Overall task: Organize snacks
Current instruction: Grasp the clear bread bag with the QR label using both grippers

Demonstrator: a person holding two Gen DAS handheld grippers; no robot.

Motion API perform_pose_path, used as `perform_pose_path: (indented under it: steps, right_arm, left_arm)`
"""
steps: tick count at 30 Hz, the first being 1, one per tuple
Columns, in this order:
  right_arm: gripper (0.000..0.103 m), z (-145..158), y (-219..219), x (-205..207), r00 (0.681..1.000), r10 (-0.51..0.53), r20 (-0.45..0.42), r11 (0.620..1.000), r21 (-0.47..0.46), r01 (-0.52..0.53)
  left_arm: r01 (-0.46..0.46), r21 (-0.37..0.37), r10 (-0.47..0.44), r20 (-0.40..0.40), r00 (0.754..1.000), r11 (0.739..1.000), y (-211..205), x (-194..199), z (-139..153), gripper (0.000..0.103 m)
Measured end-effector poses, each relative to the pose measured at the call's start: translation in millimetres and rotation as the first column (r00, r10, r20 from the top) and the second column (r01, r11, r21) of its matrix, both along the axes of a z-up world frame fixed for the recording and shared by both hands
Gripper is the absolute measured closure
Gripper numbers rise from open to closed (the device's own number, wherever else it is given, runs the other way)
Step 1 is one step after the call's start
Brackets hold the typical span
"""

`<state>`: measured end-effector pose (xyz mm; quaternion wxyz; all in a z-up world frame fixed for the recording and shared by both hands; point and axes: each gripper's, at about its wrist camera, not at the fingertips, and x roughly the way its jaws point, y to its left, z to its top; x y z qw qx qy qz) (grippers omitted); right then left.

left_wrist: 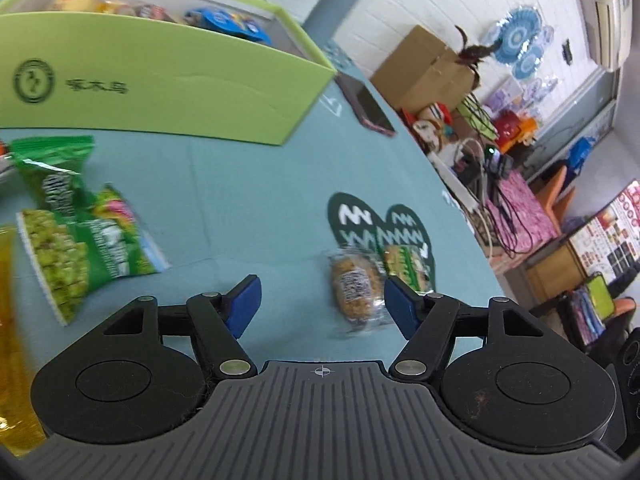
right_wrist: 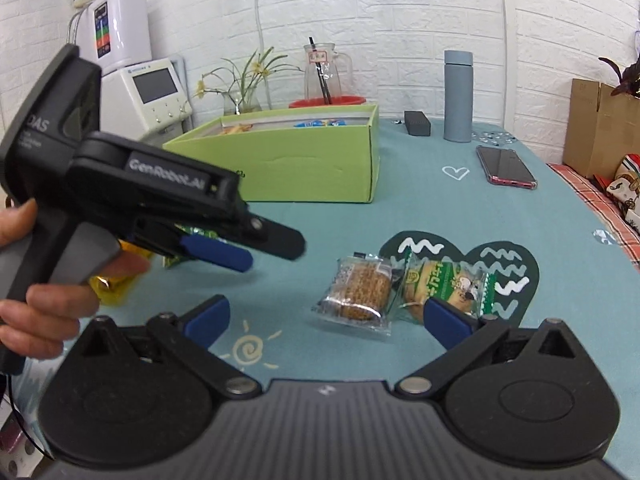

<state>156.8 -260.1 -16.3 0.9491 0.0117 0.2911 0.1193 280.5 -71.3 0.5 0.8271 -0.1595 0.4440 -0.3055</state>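
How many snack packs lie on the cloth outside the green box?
5, possibly more hidden: a clear cookie pack touching a green biscuit pack mid-table; two green pea packs and a yellow pack further left.

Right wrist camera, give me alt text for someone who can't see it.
The right gripper hangs open over a teal tablecloth, above two wrapped biscuit packets. The left gripper, in a hand, reaches in from the left, empty. Behind sits an open green box holding snacks.
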Motion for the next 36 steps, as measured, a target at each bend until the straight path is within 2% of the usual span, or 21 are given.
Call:
perform_pose_path:
  steps: [3,6,9,11,14,15,19,22,29,31,32,34,36]
  right_arm:
    - [0.0,3.1,-3.1,7.7,1.0,0.007,0.01,0.999,0.032,-0.008]
    - [0.0,0.9,-0.9,17.2,0.998,0.058,-0.004,0.995,0.08,-0.058]
    - [0.0,-4.0,4.5,27.4,0.997,0.071,-0.017,0.996,0.059,-0.069]
    - [0.0,-7.8,3.1,37.0,0.996,0.076,-0.034,0.995,0.071,-0.074]
    - [0.001,-15.0,-1.7,50.0,0.994,0.085,-0.075,0.992,0.104,-0.077]
    - [0.001,-15.9,-1.5,51.7,0.993,0.088,-0.079,0.991,0.104,-0.079]
    - [0.001,-15.9,6.9,50.7,0.992,0.096,-0.08,0.993,0.073,-0.09]
    - [0.001,-15.7,15.1,47.0,0.989,0.12,-0.088,0.989,0.092,-0.112]
    - [0.001,-14.6,54.1,18.3,0.97,0.229,-0.084,0.971,0.082,-0.223]
    - [0.001,-13.4,63.1,10.7,0.969,0.233,-0.077,0.972,0.061,-0.229]
    - [0.001,-11.8,64.2,7.6,0.974,0.219,-0.067,0.975,0.053,-0.215]
    - [0.001,-7.8,62.4,2.1,0.986,0.162,-0.042,0.987,0.025,-0.161]
    - [0.0,-5.0,60.0,-0.4,0.994,0.104,-0.027,0.995,-0.001,-0.104]
  left_arm:
    - [0.033,0.01,-0.033,0.002,0.999,0.999,-13.9,8.7,1.3,0.053]
    - [0.088,0.01,-0.088,-0.012,0.996,0.996,-25.7,20.8,2.1,0.055]
    - [0.151,0.023,-0.15,-0.02,0.988,0.988,-36.9,32.4,2.6,0.058]
    - [0.188,0.063,-0.187,-0.014,0.982,0.98,-45.9,39.8,2.0,0.058]
    - [0.234,0.093,-0.231,-0.044,0.972,0.968,-52.8,45.3,-4.5,0.068]
    - [0.243,0.099,-0.239,-0.047,0.97,0.965,-52.8,45.7,-6.3,0.075]
    - [0.229,0.091,-0.226,-0.039,0.973,0.969,-40.8,40.6,-8.9,0.079]
    - [0.199,0.087,-0.197,-0.036,0.98,0.976,-24.6,30.9,-9.6,0.08]
    - [0.103,0.052,-0.101,-0.043,0.994,0.993,26.7,-5.2,-10.6,0.08]
    - [0.07,0.031,-0.069,-0.042,0.997,0.997,36.0,-10.5,-8.1,0.077]
    - [0.056,0.021,-0.055,-0.029,0.998,0.998,39.8,-12.5,-5.6,0.073]
    - [0.035,0.003,-0.035,0.013,0.999,0.999,45.1,-17.4,0.7,0.051]
    - [0.032,0.004,-0.032,0.045,0.998,0.999,44.7,-21.1,5.5,0.049]
